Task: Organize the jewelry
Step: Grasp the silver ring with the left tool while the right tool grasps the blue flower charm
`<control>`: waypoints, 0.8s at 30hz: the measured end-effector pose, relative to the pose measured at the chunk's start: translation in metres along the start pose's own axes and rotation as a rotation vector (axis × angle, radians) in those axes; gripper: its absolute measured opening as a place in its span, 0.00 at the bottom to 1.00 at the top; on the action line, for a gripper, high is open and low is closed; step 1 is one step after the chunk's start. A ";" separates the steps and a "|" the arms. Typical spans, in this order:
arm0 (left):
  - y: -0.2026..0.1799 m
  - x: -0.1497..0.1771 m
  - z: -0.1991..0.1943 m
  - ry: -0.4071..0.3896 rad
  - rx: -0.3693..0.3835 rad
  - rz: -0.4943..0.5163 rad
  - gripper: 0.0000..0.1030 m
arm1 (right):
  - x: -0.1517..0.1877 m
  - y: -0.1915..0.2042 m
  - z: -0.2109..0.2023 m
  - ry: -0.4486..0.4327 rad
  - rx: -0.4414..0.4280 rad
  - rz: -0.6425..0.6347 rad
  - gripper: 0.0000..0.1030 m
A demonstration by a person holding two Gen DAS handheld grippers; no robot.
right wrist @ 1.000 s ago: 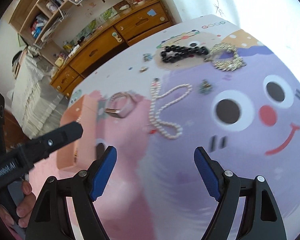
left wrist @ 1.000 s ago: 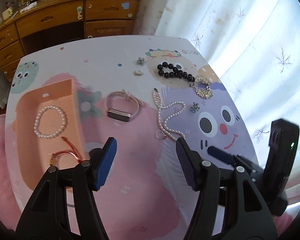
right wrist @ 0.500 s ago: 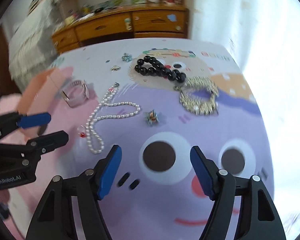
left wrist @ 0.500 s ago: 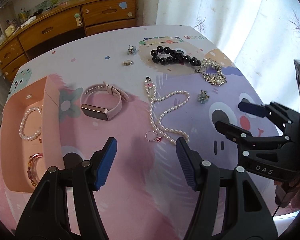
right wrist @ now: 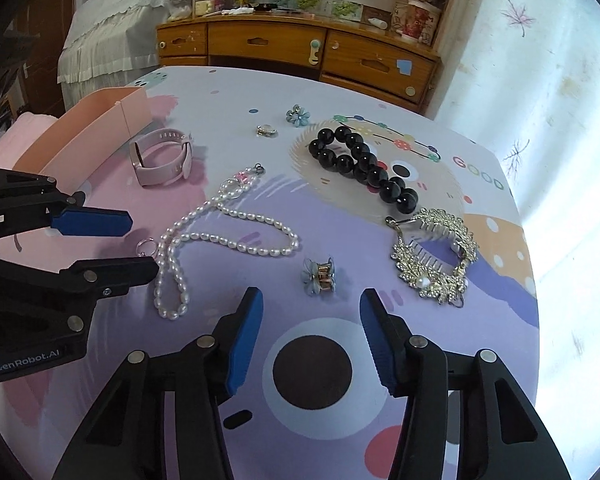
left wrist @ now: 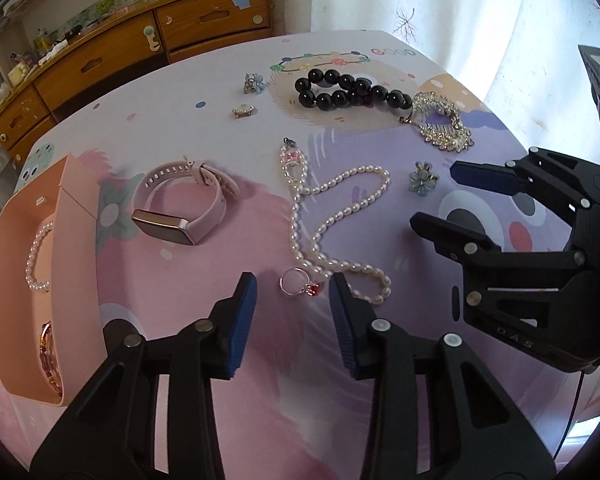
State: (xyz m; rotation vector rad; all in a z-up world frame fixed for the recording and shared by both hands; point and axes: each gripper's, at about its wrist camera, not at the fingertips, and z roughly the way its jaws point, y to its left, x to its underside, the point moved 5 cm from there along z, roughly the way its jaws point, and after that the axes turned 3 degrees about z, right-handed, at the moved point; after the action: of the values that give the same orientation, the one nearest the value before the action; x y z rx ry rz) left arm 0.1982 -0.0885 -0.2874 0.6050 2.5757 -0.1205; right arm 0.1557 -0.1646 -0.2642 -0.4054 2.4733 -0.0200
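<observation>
Wooden drawers [right wrist: 296,50] line the far wall beside a pale curtain [left wrist: 440,12], and a cartoon-printed cloth covers the counter [right wrist: 480,280]; the word "GOOD" is printed near its far edge. The left gripper's body, seen from the right wrist view, reads "GenRobot.AI"; the right gripper's body, seen from the left wrist view, shows "DAS".

A pink tray [left wrist: 76,208] sits at the counter's left side, with a small pearl bracelet [left wrist: 36,256] and a reddish-gold bangle [left wrist: 48,360] inside. Just beside the tray lies a pink smartwatch [left wrist: 180,208], its band looped shut. A long pearl necklace [left wrist: 332,216] winds across the middle of the cloth, and a silver ring with a red stone [left wrist: 300,284] touches its near end. Black beads [right wrist: 364,164] lie farther back, next to a sparkly gold-and-crystal hair comb [right wrist: 436,256]. A pale blue flower clip [right wrist: 319,276] rests between necklace and comb; another blue flower piece [right wrist: 297,116] and a small oval charm [right wrist: 266,131] sit toward the far side.

The left gripper [left wrist: 292,308] hovers with its jaws moderately apart on either side of the ring, holding nothing. The right gripper [right wrist: 311,336] is wide apart and empty, just short of the flower clip.
</observation>
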 end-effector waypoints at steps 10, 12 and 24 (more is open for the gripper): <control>-0.003 -0.002 0.002 -0.008 0.019 0.009 0.18 | 0.024 -0.046 0.014 -0.016 -0.030 0.045 0.29; -0.003 -0.001 0.002 -0.010 0.020 0.009 0.18 | 0.024 -0.043 0.014 -0.011 -0.038 0.044 0.26; 0.005 -0.003 -0.013 -0.041 0.016 -0.039 0.18 | 0.016 -0.038 0.016 0.010 0.006 0.052 0.09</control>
State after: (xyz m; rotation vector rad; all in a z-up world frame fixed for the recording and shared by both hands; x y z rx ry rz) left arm 0.1969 -0.0827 -0.2741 0.5521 2.5501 -0.1651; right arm 0.1641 -0.2042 -0.2823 -0.3391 2.4925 -0.0079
